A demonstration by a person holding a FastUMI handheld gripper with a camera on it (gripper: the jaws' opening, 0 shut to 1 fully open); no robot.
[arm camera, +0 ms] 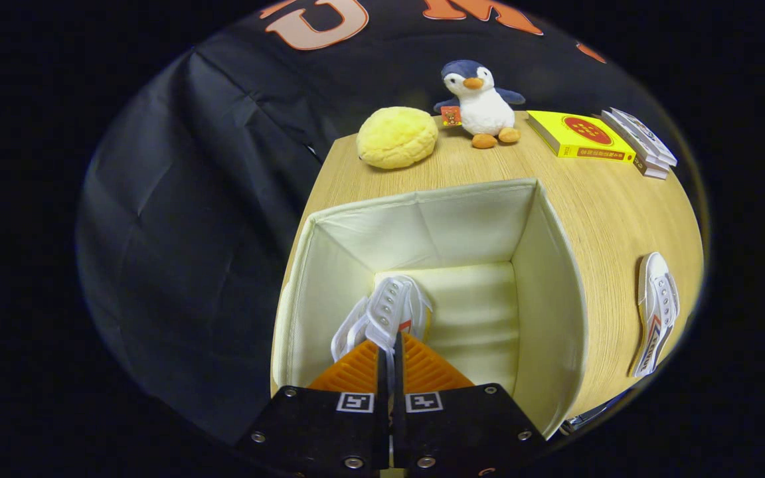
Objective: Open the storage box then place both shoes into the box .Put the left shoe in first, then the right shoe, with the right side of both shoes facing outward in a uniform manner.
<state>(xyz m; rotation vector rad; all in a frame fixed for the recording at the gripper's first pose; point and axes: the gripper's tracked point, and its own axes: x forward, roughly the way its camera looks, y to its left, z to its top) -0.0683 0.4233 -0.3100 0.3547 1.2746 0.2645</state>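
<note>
- gripper view: the gripper (389, 345) has its fingers pinched on the first shoe (386, 312), apparently by its upper edge, low inside the open storage box (555, 292).
- the second shoe (656, 312) lies on the table (595, 199) right of the box, its long axis running away from the fingers.

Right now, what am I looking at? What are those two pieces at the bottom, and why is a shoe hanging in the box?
The camera rides on a hand-held grabbing tool and looks forward along its two fingers, which a person squeezes together. They are pressed shut on a white lace-up sneaker, holding it inside the open cream fabric storage box. The box stands on a light wooden table. The second white sneaker lies on the table beside the box. Beyond the box are a round yellow plush cushion, a plush penguin, a yellow book and a stack of white books.
</note>
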